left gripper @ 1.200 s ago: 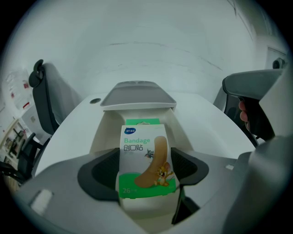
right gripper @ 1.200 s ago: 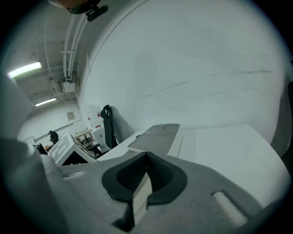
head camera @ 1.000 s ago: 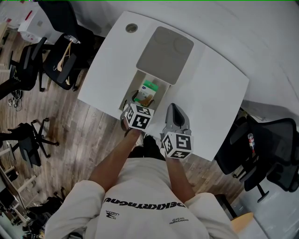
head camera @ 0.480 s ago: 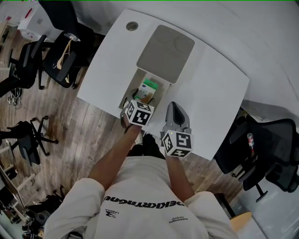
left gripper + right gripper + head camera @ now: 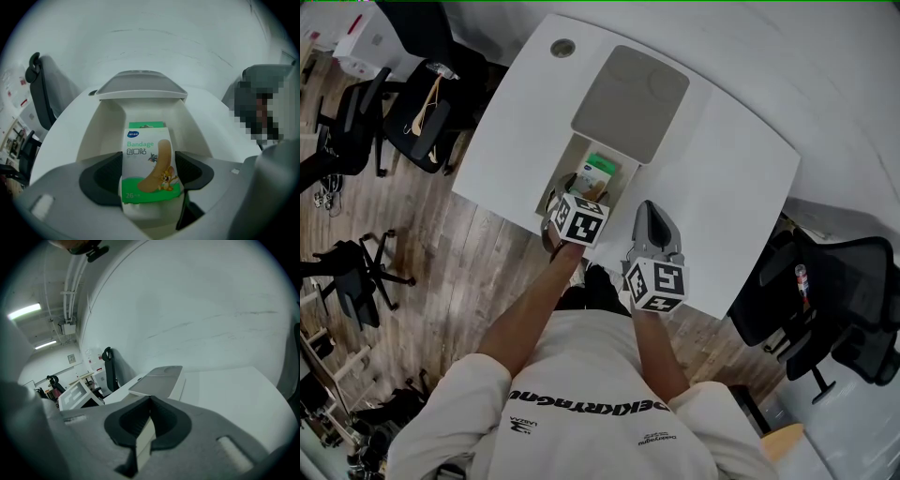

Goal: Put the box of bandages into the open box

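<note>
The box of bandages point(image 5: 150, 164) is green and white with a cartoon plaster on its face. It stands upright between the dark pads of my left gripper point(image 5: 150, 172), which press on both its sides. It hangs inside the open white box point(image 5: 107, 126), whose grey lid point(image 5: 140, 87) is tipped back behind it. From the head view the box of bandages point(image 5: 600, 170) shows inside the open box point(image 5: 571, 161), just beyond my left gripper point(image 5: 582, 195). My right gripper point(image 5: 652, 223) rests on the table to the right, jaws together and empty point(image 5: 150, 403).
The white table point(image 5: 731, 178) has a round cable hole point(image 5: 562, 47) at its far left corner. Black office chairs point(image 5: 422, 103) stand off the table's left side and another chair point(image 5: 825, 291) at its right. The table's near edge runs just behind both grippers.
My left gripper has moved a little forward over the open box, carrying the box of bandages further in. The right gripper has stayed where it was.
</note>
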A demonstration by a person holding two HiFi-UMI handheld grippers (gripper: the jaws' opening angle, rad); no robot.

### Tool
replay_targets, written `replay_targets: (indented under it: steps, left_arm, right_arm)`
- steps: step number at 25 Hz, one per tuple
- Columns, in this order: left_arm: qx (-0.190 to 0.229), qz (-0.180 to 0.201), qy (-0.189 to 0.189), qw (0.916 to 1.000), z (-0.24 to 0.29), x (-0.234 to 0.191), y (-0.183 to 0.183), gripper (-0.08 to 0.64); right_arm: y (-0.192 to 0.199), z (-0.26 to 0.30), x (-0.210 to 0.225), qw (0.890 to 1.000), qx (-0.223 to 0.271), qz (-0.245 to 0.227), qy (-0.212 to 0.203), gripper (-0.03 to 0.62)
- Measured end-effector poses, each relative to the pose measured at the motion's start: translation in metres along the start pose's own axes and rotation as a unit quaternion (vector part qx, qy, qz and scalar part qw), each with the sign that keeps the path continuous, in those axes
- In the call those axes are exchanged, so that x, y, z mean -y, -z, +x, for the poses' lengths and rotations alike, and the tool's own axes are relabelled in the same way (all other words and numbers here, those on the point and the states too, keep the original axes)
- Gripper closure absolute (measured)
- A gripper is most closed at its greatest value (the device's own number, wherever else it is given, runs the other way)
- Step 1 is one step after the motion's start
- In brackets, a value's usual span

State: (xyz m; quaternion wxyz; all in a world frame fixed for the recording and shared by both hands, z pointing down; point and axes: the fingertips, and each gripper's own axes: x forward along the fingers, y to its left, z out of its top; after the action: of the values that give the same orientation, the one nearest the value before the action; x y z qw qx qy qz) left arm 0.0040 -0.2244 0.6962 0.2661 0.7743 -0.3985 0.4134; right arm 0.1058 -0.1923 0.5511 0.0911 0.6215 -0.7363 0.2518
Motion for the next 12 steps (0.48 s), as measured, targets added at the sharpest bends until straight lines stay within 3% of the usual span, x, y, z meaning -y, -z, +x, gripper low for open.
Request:
replay_targets:
  steps: [12]
  left_arm:
    - [-0.009,-0.008,-0.006,0.9999,0.0034,-0.0011,0.0035,0.196]
  right_arm:
    - [-0.0011,0.0003,0.0027,1.000,0.001,0.001,-0.001,0.594]
